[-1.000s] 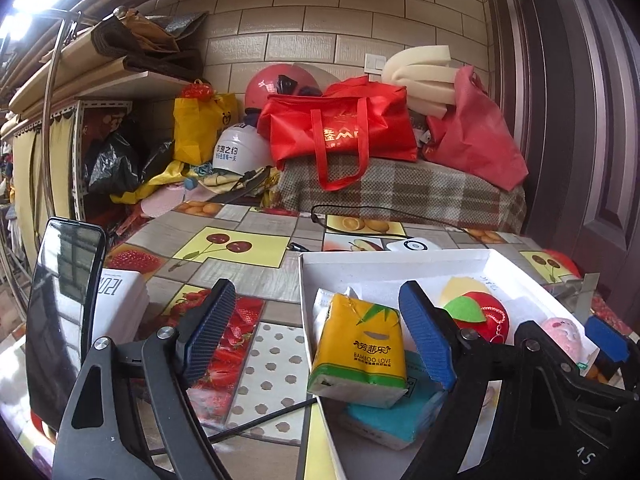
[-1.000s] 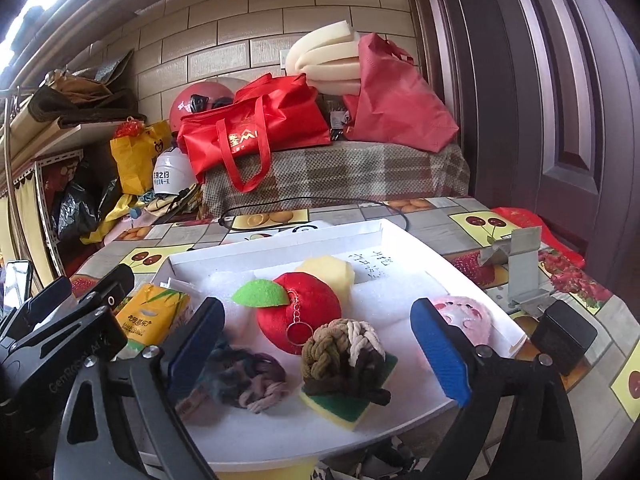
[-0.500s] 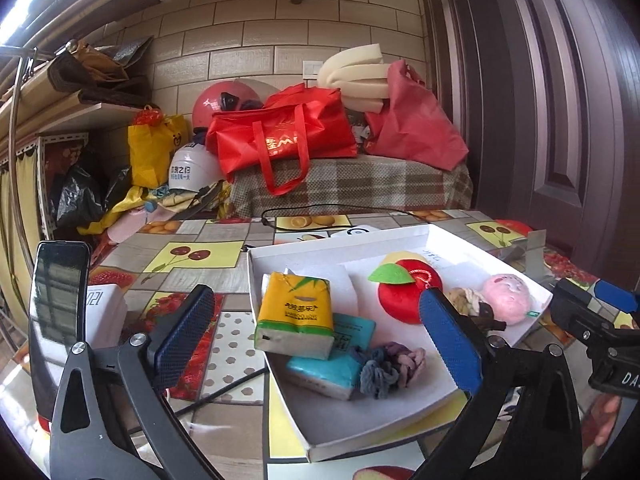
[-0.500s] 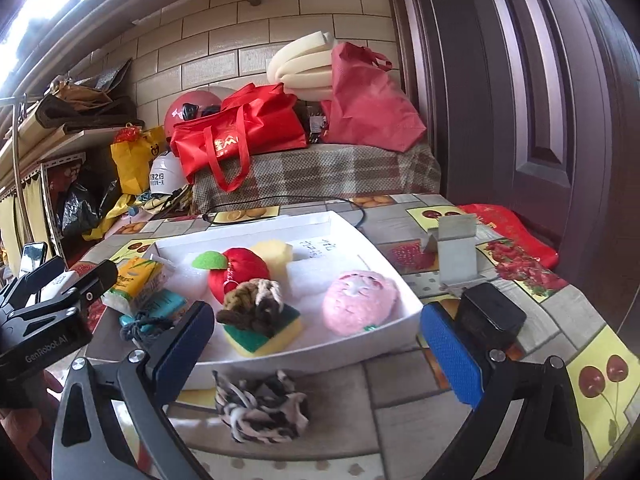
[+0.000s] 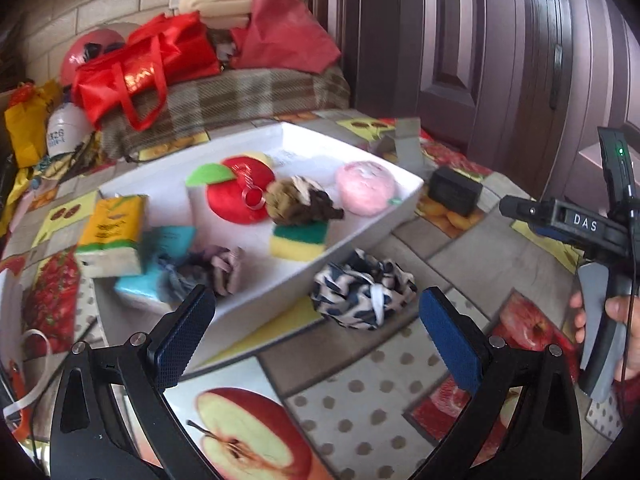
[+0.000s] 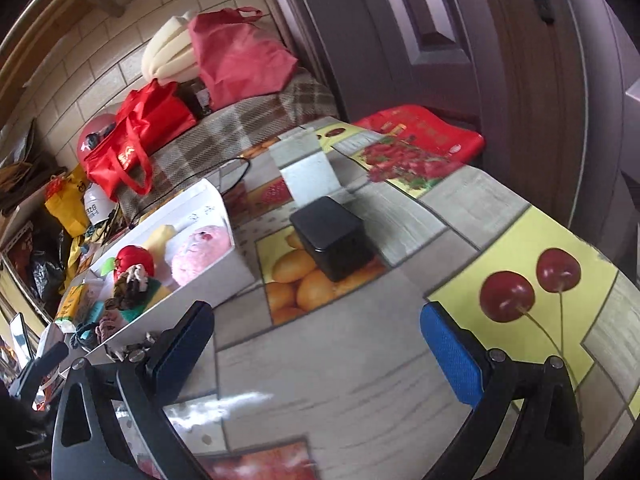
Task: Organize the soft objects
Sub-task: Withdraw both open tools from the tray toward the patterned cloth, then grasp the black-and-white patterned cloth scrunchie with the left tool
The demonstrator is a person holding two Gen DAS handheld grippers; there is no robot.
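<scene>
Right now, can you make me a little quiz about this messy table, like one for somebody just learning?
1. True or false: the black-and-white patterned fabric scrunchie lies inside the white rectangular tray.
2. Which soft thing sits on top of the yellow-and-green sponge? A) the round pink puff B) the brown braided rope knot C) the yellow tissue pack
3. Fill in: the left claw is wide ____, holding nothing.

Key: 1 false, it lies on the fruit-print tablecloth beside the tray. 2 B. 3 open.
</scene>
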